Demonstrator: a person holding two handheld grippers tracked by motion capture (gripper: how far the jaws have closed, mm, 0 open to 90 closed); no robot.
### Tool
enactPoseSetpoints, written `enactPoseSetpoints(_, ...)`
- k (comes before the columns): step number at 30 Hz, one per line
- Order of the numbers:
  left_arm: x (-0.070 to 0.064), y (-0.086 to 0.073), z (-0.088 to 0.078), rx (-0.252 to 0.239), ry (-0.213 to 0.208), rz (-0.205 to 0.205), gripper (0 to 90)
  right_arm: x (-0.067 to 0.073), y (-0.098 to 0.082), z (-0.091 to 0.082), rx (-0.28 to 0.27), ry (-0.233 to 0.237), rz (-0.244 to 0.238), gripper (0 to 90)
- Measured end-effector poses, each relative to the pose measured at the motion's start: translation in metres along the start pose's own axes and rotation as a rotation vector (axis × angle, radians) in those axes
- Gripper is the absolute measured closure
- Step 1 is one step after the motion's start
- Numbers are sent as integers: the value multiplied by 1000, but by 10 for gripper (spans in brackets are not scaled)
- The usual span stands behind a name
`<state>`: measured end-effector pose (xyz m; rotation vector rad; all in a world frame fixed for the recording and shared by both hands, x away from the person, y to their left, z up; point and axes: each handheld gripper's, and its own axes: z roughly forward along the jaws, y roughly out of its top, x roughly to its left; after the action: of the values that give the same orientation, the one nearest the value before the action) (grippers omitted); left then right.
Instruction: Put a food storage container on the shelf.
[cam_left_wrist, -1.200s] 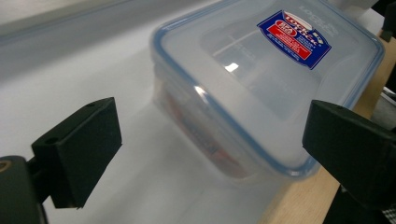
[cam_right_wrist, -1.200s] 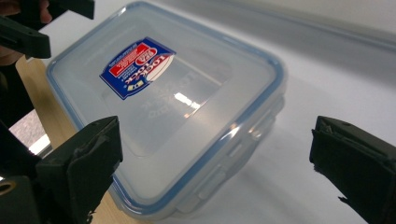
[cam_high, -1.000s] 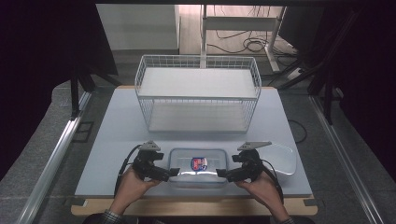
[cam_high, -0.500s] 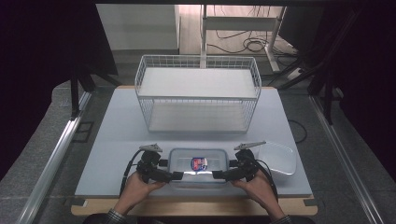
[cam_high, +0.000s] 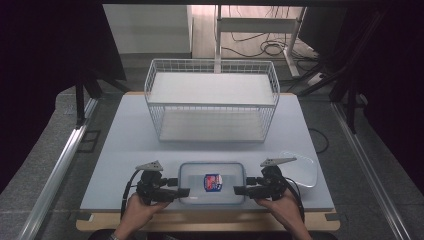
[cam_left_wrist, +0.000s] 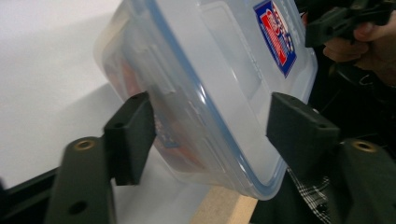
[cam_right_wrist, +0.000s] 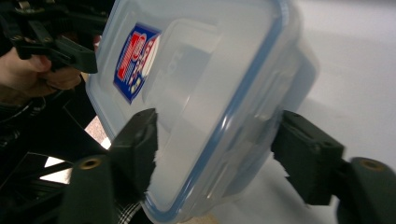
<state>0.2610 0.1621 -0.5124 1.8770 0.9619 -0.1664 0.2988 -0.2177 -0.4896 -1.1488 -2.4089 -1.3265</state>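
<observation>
While seen from above, lidded plastic container (cam_high: 212, 183) sits at table's (cam_high: 125, 150) near edge, between left gripper (cam_high: 181, 192) and right gripper (cam_high: 239, 190); wire basket (cam_high: 212, 100) behind. Left gripper view: jaws closing, straddling container end, pads short of walls. Right gripper view: same, gaps both sides.

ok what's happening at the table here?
A person has a gripper at each short end of the lidded plastic box at the table's near edge. The left gripper and right gripper straddle the ends, and their jaws have just been closing. Whether the pads press yet isn't clear. The wire basket stands behind, and a clear lid lies to the right.
</observation>
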Motion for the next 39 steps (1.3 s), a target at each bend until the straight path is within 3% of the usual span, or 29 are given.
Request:
enactPoseSetpoints(7, -4, -2, -4, -42, 6, -54, 453, -2, -1, -9, -40, 25, 49, 467)
enactPoseSetpoints(11, -11, 1, -4, -67, 47, -62, 490, 5, -2, -12, -69, -21, 43, 483)
enactPoseSetpoints(13, -13, 2, -5, -71, 67, -47, 506, 10, -2, -13, -82, -53, 21, 487)
enactPoseSetpoints(17, -10, 2, -5, -90, 60, -68, 514, 13, -4, -13, -113, -75, 9, 488)
enactPoseSetpoints(27, -12, 11, -13, -121, 62, -43, 522, 17, 3, -17, -160, -77, -22, 496)
enactPoseSetpoints(39, -15, 37, -25, -149, 78, 0, 522, 21, 28, -27, -210, -81, -52, 494)
